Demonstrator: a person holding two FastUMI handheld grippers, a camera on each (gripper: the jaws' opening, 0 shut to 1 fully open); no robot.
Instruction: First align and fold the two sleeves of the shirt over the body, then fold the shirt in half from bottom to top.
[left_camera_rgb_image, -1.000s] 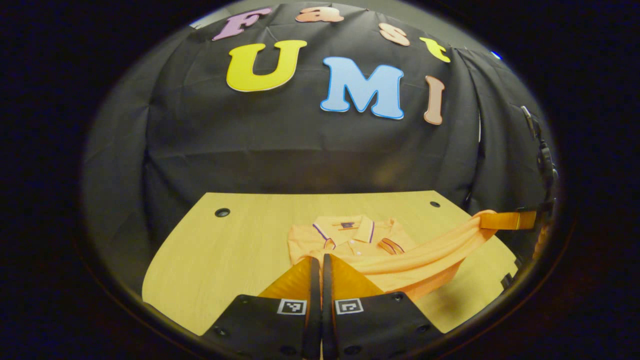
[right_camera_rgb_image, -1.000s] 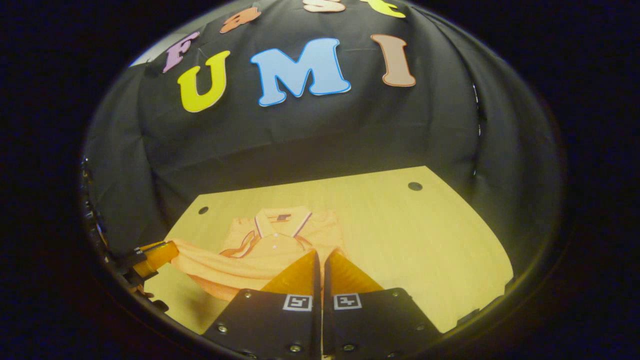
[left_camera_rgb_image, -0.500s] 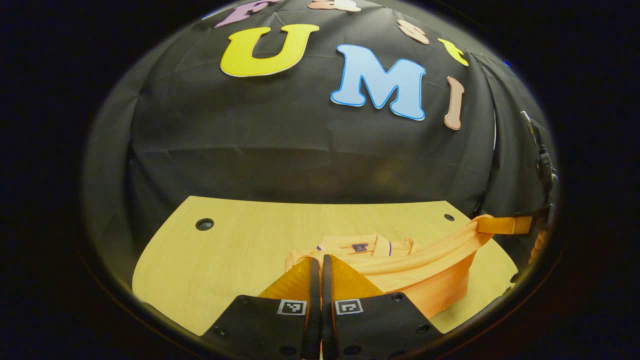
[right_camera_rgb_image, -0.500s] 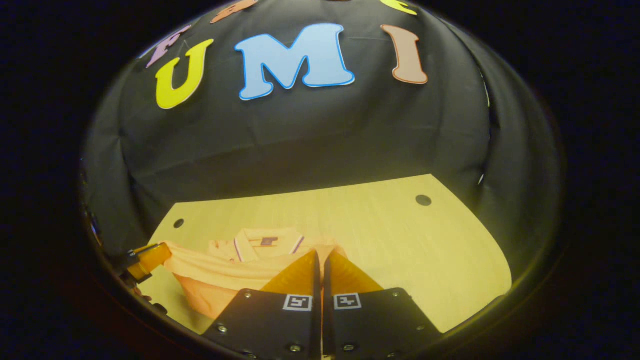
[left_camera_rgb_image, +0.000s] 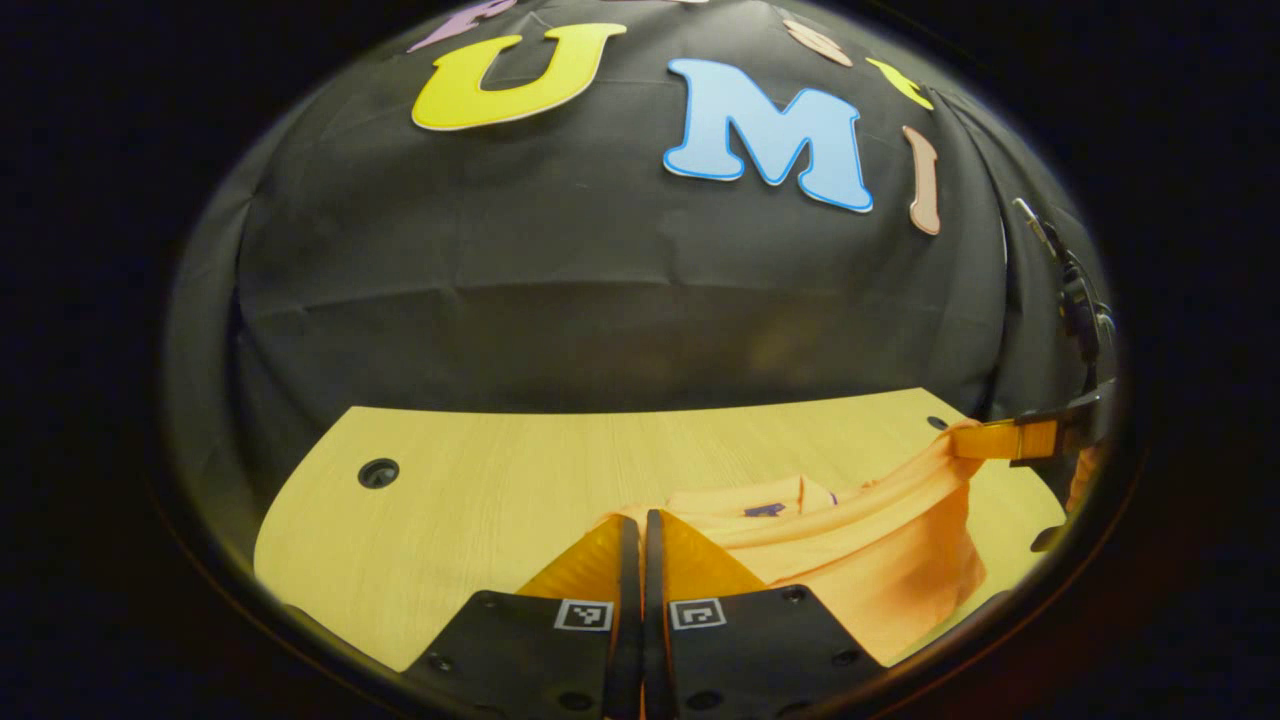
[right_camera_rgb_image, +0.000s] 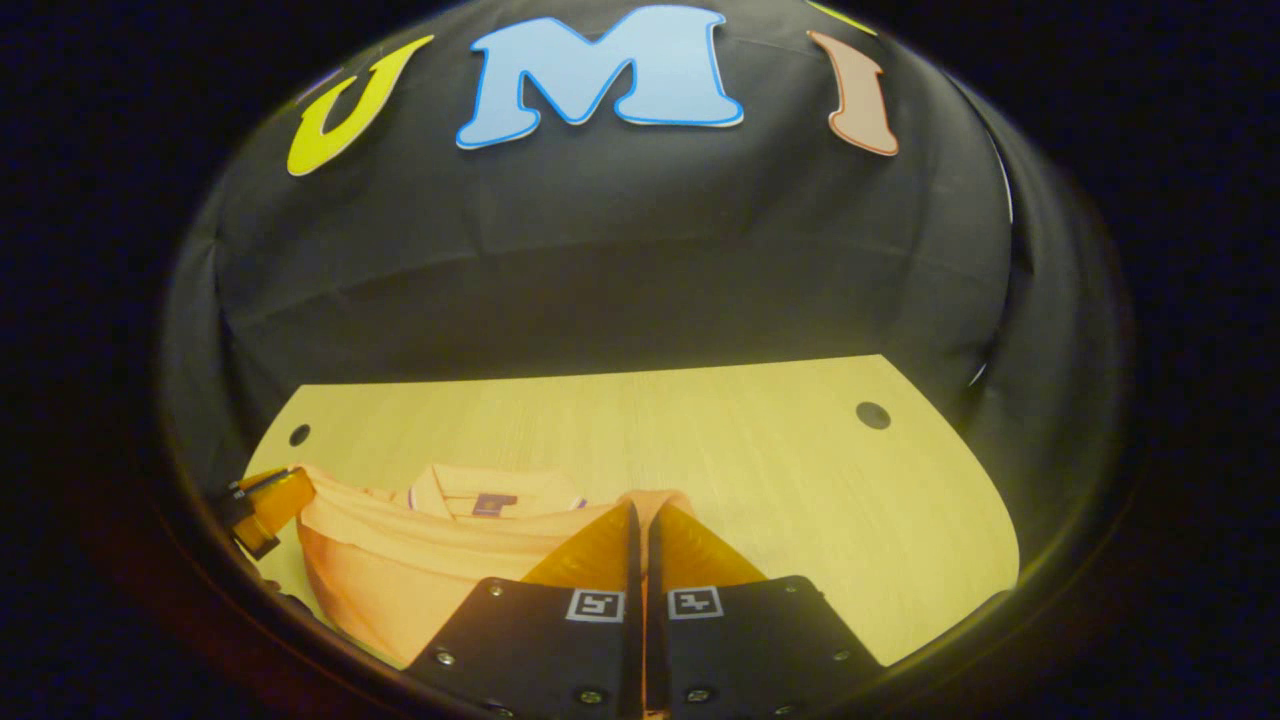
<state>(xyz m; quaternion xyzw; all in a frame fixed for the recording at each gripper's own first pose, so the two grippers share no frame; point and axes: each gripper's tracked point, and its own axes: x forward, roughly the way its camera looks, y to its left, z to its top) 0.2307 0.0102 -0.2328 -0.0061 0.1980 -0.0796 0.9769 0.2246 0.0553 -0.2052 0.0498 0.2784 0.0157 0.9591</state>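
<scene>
the orange short-sleeved polo shirt (left_camera_rgb_image: 860, 560) carries a small dark purple label (left_camera_rgb_image: 763, 510) inside its collar; the writing on it is too small to read. each gripper body bears two square black-and-white coded markers (left_camera_rgb_image: 640, 613) at the base of its fingers.

in the left gripper view, the left gripper (left_camera_rgb_image: 634, 530) sits at the near edge, its two fingers pressed together with a fold of shirt fabric caught at the tips. the shirt's lower hem is lifted off the light wooden table (left_camera_rgb_image: 480, 500) and runs as a taut band from these tips rightward to the right gripper (left_camera_rgb_image: 1000, 440), whose fingers are closed flat on the other end of the hem. below the band the fabric hangs as a sheet. the collar lies on the table just beyond the band, partly hidden by it.

in the right gripper view, the right gripper (right_camera_rgb_image: 640, 525) has its fingers closed together on the hem. the band stretches leftward to the left gripper (right_camera_rgb_image: 275, 495), which clamps its far end. the collar (right_camera_rgb_image: 490, 495) and purple label (right_camera_rgb_image: 490, 503) lie flat just behind the lifted band, and the hanging fabric (right_camera_rgb_image: 390, 580) drops toward the near left. round dark holes (right_camera_rgb_image: 873, 415) mark the table's far corners.
</scene>
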